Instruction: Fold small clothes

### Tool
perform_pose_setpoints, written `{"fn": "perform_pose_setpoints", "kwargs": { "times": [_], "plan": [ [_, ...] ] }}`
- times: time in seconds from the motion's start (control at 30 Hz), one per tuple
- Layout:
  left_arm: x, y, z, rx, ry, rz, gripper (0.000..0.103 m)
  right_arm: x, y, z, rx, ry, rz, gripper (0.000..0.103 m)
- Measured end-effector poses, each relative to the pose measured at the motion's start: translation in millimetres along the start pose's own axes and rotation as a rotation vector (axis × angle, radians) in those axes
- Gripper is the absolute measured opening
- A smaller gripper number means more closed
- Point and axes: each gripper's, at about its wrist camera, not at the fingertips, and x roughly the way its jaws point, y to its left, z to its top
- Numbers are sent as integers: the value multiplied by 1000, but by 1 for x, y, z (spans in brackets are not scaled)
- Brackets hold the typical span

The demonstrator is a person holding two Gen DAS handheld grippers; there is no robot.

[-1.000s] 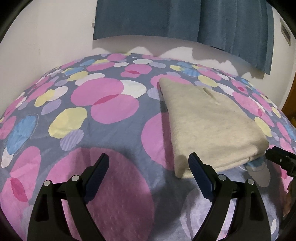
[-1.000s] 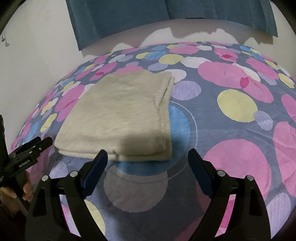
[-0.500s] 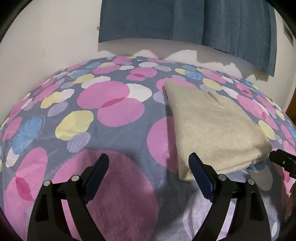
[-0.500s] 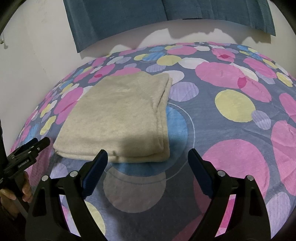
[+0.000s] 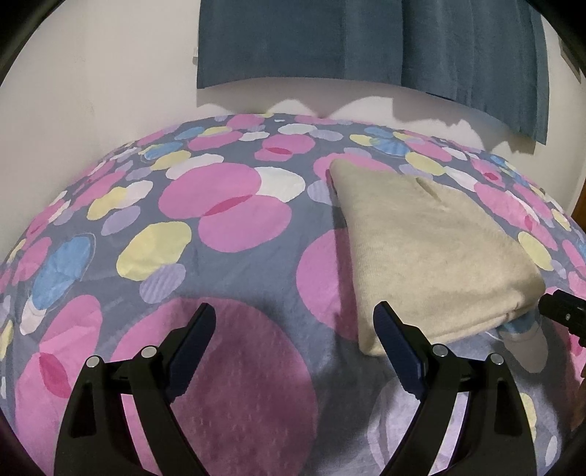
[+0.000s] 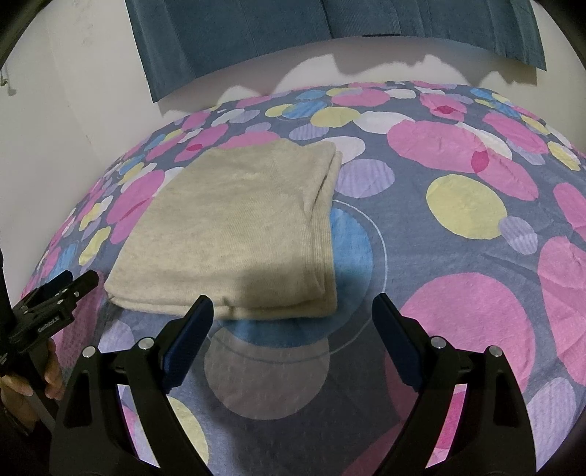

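Beige cloth (image 6: pixel 234 234): folded flat on the spotted bed (image 6: pixel 457 263), centre-left of the right view, probably finished. Left claw (image 5: pixel 293 344) and right claw (image 6: pixel 293 337): held wide apart, empty, kept just short of its near edge.

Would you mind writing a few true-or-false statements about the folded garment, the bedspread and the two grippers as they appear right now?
1. The beige garment lies folded on the spotted bedspread. True.
2. The left gripper is clamped on the garment's near edge. False: its jaws stand open with only bedspread between them.
3. The right gripper is open and holds nothing. True.
4. A red curtain hangs on the wall behind the bed. False: the curtain is dark blue.
5. The garment is spread out in a single flat layer. False: stacked folded layers show along its edges.
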Motion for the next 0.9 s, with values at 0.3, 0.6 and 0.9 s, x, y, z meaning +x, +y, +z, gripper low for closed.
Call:
{"fn": "perform_pose_setpoints", "kwargs": {
  "times": [0.3,0.6,0.9],
  "plan": [
    [-1,-2,-1,7,12,6,87,0,1,-1,0,0,-2,88],
    [-5,0,1,8,-9,-5,87,0,4,-2,-3,3,-1,88],
    [-6,-4,3,24,-12,-1,87,1,6,-3,-7,9,2,88]
  ]
}}
